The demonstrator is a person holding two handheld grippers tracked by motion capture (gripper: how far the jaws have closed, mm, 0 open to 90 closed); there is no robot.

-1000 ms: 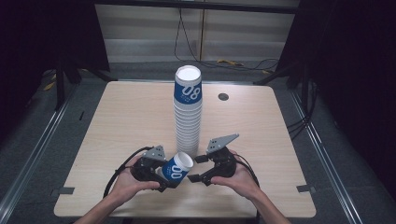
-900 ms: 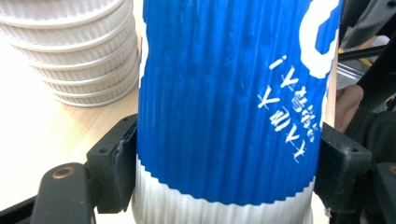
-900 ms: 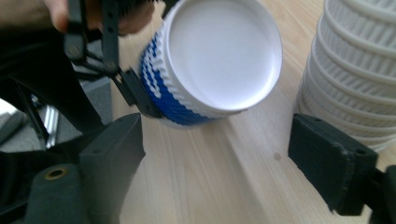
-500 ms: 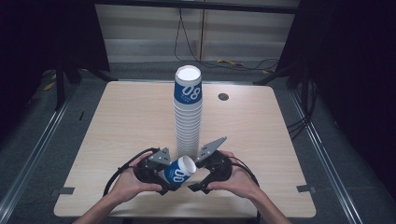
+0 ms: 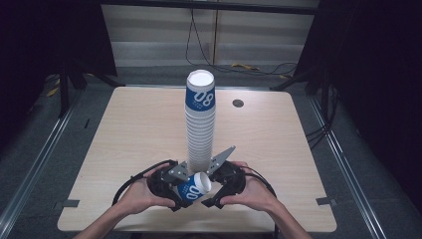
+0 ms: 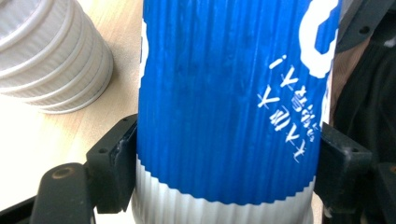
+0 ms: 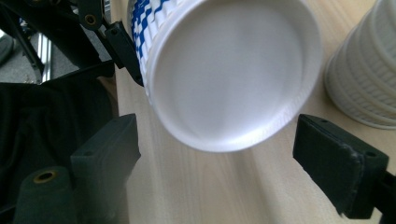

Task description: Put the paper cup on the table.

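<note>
So both hands come in low from the near edge of the tabletop [image 5: 124, 129], forearms angled inward until the two claws nearly meet right in front of the tall cup stack [image 5: 200, 124]. The left hand [image 5: 137, 195] wraps around the left claw [image 5: 175, 191], which is clamped on a single blue cup [image 5: 193, 187] lying tipped on its side, white end pointing toward the other hand. In the left claw view the black pads press flat against both sides of the cup [image 6: 229, 107], so it's firmly gripped. The right hand [image 5: 249, 191] holds the right claw [image 5: 215, 188] just beside that white end; in the right claw view its jaws stand wide apart with the cup's round white end [image 7: 224, 70] between and ahead of them, gripping nothing. Material-wise the cup is ripple-wall paper, fine vertical ridges all over, blue on most of the body with a plain white band at one end. There's white lettering on the blue, but I can't read it at this angle. The stack's top cup shows a big white "08" on blue, and the nested cups below show as ribbed white rings. The tabletop is pale wood grain with rounded corners and a small round grommet [image 5: 238, 103] toward the far side.
</note>
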